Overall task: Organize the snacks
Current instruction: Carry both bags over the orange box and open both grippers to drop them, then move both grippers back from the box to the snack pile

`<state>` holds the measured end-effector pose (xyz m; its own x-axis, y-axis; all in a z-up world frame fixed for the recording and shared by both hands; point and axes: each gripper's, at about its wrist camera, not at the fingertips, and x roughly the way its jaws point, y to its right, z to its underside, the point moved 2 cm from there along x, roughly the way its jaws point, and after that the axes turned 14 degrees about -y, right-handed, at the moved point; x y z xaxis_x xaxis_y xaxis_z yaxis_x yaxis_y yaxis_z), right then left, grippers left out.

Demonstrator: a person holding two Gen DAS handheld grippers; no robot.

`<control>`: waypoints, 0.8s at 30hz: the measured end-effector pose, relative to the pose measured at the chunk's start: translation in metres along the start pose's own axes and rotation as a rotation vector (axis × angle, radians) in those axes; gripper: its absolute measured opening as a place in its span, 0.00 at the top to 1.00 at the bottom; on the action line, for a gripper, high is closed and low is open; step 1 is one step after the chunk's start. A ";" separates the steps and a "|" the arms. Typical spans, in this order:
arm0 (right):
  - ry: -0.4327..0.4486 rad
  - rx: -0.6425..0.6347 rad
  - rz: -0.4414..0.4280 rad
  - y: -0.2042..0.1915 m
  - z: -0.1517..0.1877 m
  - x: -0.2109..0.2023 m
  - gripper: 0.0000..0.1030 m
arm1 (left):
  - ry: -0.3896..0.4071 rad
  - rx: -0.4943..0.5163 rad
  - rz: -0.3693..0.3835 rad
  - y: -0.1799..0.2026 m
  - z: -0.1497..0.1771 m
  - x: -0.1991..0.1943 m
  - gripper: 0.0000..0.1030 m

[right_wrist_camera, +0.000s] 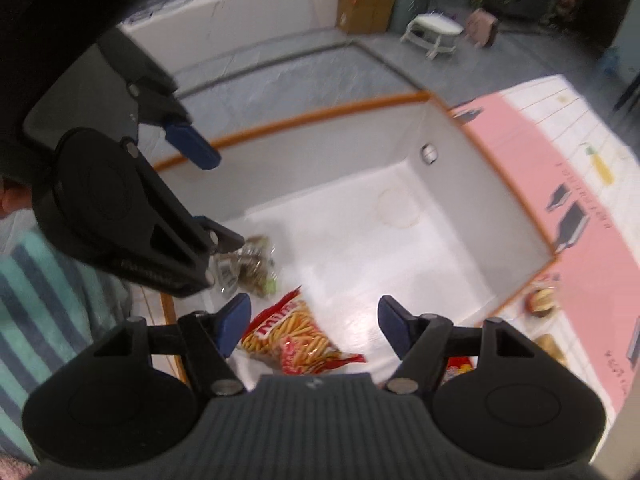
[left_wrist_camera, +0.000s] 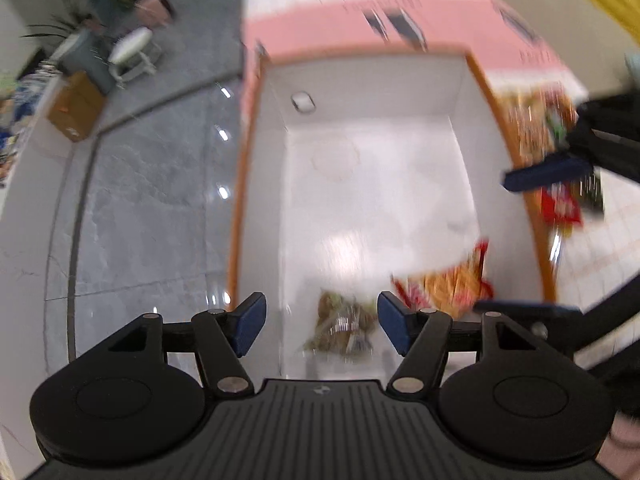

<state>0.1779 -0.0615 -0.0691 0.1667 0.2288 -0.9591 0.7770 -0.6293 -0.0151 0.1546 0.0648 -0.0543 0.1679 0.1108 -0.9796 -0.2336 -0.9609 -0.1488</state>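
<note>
Here, both grippers hang over a white box (left_wrist_camera: 400, 184) with an orange rim. The left gripper (left_wrist_camera: 322, 322) has its blue pads spread wide with nothing pressed between them; a clear bag of brownish snacks (left_wrist_camera: 340, 326) lies on the box floor below the gap, at about six o'clock in the left wrist view. The right gripper (right_wrist_camera: 314, 326) is likewise spread apart and holds nothing; under it lies a red bag of stick snacks (right_wrist_camera: 296, 340), flat on the box floor, just beside the clear bag (right_wrist_camera: 250, 266), which sits at ten o'clock from it. Outside the box, at three o'clock in the left view, more wrappers (left_wrist_camera: 560, 204) lie on a pink-and-white mat (right_wrist_camera: 592, 248) (too blurred to tell apart).
</note>
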 end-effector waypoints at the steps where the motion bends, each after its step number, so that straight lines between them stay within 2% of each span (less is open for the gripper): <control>1: 0.027 0.015 0.007 0.002 0.004 -0.009 0.28 | 0.037 -0.020 0.001 0.000 0.002 -0.008 0.26; 7: 0.173 0.086 0.076 0.006 0.038 -0.049 0.28 | 0.242 -0.073 0.031 0.018 0.017 -0.051 0.23; 10: 0.243 0.124 0.108 0.005 0.060 -0.064 0.27 | 0.313 -0.081 0.041 0.032 0.022 -0.063 0.23; 14: 0.317 0.173 0.167 0.005 0.092 -0.076 0.27 | 0.381 -0.045 0.067 0.061 0.038 -0.071 0.23; 19: 0.354 0.263 0.202 0.013 0.140 -0.076 0.27 | 0.405 0.030 0.087 0.106 0.053 -0.070 0.23; 24: 0.334 0.296 0.261 0.020 0.177 -0.061 0.27 | 0.365 0.090 0.133 0.146 0.056 -0.054 0.23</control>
<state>0.0758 -0.2195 -0.0607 0.5547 0.2305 -0.7995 0.4868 -0.8691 0.0871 0.0572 -0.0671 -0.0304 0.4561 -0.1263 -0.8809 -0.3569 -0.9328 -0.0510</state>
